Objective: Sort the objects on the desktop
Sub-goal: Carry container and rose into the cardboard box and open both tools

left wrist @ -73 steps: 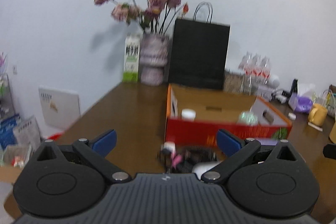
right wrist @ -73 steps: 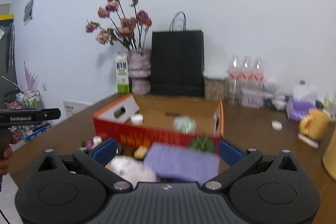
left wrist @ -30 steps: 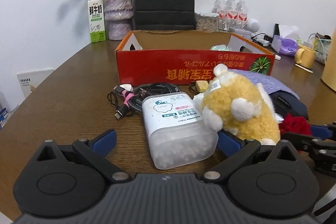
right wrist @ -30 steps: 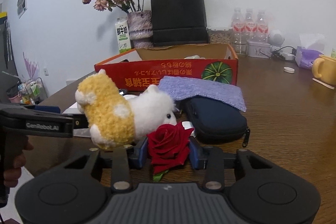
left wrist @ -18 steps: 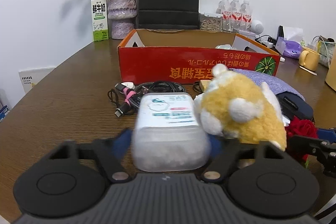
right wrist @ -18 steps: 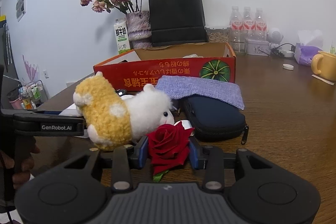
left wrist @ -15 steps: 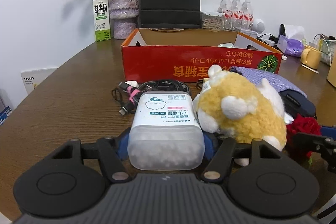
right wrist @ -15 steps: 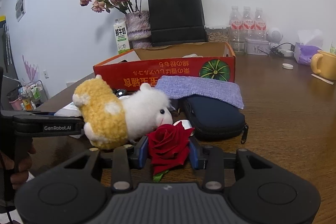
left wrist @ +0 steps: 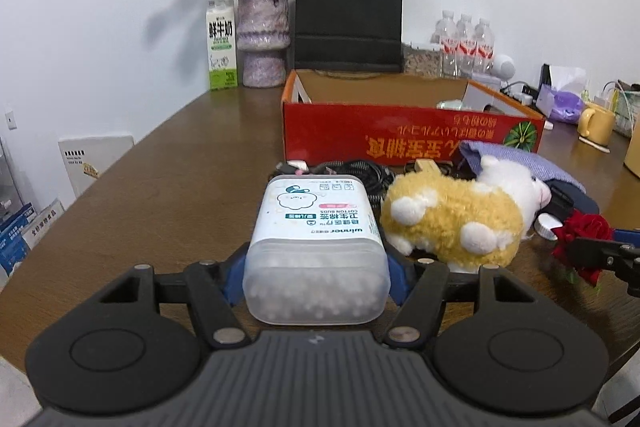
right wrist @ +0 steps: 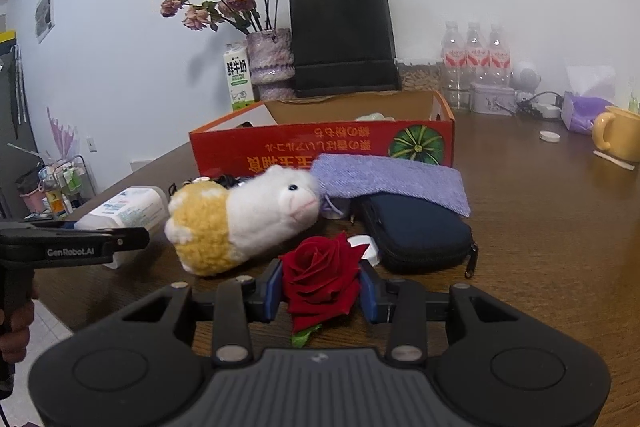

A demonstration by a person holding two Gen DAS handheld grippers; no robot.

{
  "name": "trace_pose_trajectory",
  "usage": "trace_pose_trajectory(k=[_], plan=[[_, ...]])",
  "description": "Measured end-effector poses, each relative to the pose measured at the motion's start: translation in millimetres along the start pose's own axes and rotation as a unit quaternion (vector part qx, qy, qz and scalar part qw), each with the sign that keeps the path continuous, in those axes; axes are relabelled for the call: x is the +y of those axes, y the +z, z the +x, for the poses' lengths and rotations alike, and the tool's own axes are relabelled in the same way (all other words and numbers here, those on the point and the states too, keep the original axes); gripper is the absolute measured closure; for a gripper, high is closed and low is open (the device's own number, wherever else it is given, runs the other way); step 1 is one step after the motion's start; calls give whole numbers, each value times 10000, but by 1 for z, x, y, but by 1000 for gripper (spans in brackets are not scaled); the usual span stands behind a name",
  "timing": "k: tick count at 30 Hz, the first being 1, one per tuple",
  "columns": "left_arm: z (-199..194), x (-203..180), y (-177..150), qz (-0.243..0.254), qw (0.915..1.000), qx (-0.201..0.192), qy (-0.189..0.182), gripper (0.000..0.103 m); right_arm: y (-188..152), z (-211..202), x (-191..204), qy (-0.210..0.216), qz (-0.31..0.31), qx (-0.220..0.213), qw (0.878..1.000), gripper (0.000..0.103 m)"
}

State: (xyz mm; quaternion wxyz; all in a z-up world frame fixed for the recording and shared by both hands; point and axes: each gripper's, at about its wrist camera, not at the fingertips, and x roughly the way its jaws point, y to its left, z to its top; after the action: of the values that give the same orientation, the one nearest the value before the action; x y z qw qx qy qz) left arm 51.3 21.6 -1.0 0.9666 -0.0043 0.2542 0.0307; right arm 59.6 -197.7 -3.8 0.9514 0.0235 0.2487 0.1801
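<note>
My left tongs (left wrist: 316,277) are closed across the near end of the translucent plastic cotton-bud box with the white printed lid (left wrist: 316,247), blue pads pressed to its two flat sides. I took it across its width, I think, because those flat walls give the pads something square to bear on. My right tongs (right wrist: 322,291) are pinched much narrower on the red artificial rose (right wrist: 320,277), holding the soft bloom itself, with a green leaf showing just beneath.

Both things sit low over the brown wooden worktop (left wrist: 168,179); I cannot tell whether either has left it. The yellow-and-white plush alpaca (right wrist: 240,223) lies on its side between my two loads, just beside the box. Behind it are a tangle of black cables (left wrist: 360,171), a lilac knitted cloth (right wrist: 388,179) draped over a dark navy zip pouch (right wrist: 416,231), and the open red cardboard carton (left wrist: 408,139). That carton looks the likely place for sorting, so both holds seem set for a forward carry.
</note>
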Motion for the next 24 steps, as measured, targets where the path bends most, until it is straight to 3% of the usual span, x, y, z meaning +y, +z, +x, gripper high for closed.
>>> trace_pose_trajectory(k=[6, 13, 21, 24], plan=[[-16, 2, 21, 35, 9992, -396, -108, 37, 15, -13, 8, 19, -173, -316, 9993, 66], [-17, -2, 71, 174, 9935, -1090, -274, 37, 59, -14, 5, 11, -264, -819, 9963, 66], [25, -8, 129, 106, 9874, -1489, -528, 37, 123, 25, -6, -216, -280, -1030, 9941, 66], [52, -14, 155, 74, 9883, -1376, -662, 37, 148, 51, -14, -295, -302, -921, 9949, 66]])
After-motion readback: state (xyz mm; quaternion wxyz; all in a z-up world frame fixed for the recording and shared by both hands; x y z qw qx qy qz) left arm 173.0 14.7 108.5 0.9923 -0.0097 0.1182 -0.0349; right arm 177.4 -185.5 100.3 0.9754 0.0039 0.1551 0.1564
